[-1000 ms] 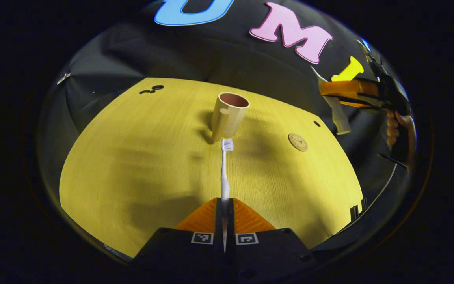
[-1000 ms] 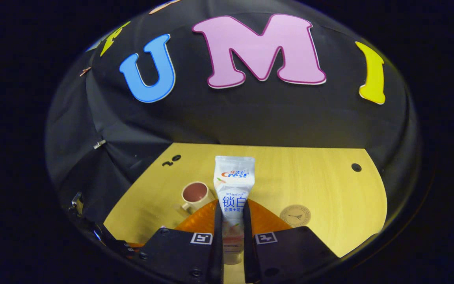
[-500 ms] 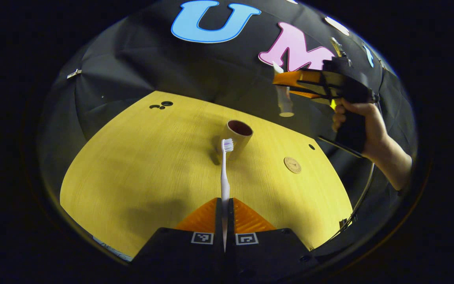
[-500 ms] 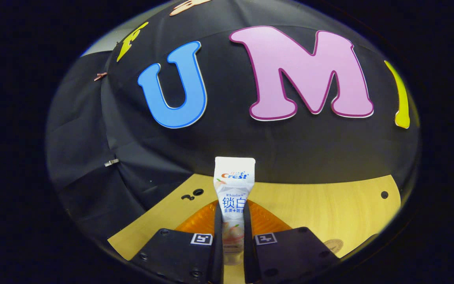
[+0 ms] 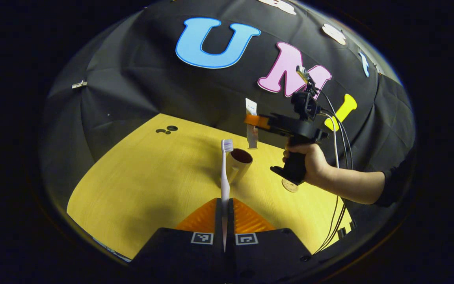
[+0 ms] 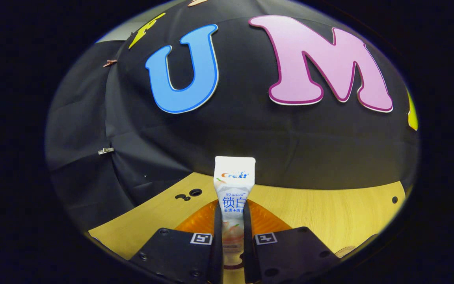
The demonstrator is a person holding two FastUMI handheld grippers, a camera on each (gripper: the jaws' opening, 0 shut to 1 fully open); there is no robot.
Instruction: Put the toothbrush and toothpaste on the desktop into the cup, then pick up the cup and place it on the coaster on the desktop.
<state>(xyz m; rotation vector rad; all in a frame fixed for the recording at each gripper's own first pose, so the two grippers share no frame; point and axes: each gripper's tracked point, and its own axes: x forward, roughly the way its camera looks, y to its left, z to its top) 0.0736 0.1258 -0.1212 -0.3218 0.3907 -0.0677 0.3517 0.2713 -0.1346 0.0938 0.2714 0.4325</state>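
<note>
Your left gripper has its fingers closed tight on the handle of the white toothbrush, whose head reaches up beside the beige plastic cup on the yellow wood-grain counter. Your right gripper clamps the white toothpaste tube upright; in the left gripper view that tube hangs just above the cup. The round tan coaster lies on the counter near the cup, partly behind your right hand.

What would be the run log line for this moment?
left gripper: holds toothbrush | right gripper: holds toothpaste above cup
</note>
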